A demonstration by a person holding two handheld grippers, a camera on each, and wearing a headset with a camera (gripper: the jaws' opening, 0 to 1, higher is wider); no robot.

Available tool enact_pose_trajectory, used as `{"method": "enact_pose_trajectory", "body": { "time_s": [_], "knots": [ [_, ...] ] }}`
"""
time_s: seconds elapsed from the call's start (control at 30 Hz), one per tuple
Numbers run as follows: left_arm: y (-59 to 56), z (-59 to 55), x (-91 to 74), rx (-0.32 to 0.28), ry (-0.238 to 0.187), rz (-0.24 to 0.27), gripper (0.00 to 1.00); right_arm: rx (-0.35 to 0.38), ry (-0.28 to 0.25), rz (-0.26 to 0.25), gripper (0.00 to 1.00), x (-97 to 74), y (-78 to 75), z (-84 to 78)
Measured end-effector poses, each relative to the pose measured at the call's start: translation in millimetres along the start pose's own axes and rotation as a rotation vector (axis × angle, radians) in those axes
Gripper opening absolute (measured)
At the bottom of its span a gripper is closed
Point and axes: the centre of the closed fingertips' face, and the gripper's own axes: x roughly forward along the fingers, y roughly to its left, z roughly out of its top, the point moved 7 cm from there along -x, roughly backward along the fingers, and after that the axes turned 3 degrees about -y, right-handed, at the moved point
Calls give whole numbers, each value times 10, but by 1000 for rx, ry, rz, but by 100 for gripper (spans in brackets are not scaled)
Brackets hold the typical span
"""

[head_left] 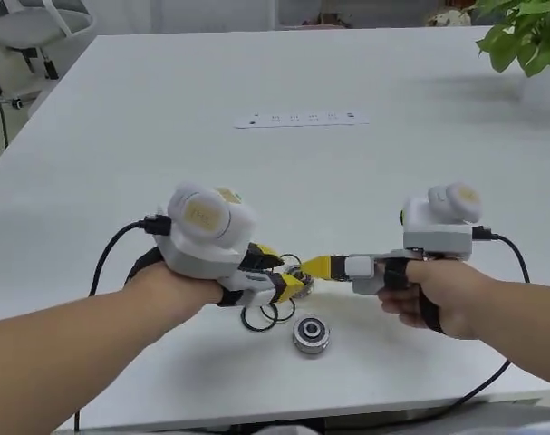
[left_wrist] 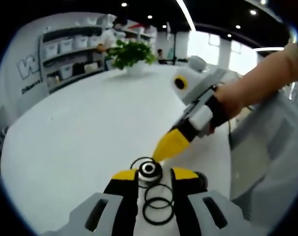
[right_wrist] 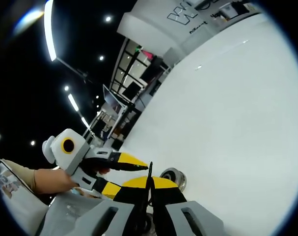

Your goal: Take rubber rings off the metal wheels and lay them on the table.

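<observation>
Left tongs [left_wrist: 155, 173] grip small silver metal wheel [left_wrist: 149, 169] just above white tabletop [left_wrist: 80, 147], right tongs [right_wrist: 149, 181] pinch its thin black rubber ring [left_wrist: 139, 161]: brace wheel, peel ring off evenly, lay by loose black rings [left_wrist: 157, 204].

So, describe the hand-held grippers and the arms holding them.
The left hand-held gripper and right hand-held gripper match: pale grey-white plastic bodies and pointed yellow jaws with black bases. A black cable trails from each rear. The forearms are bare.
</observation>
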Motion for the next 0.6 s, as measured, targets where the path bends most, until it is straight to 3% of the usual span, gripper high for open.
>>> {"method": "enact_pose_trajectory", "body": {
  "time_s": [0.6],
  "knots": [
    [-64,52,-658,-59,-110,-16,51,-2,7,55,0,57,255,21]
  ]
}}
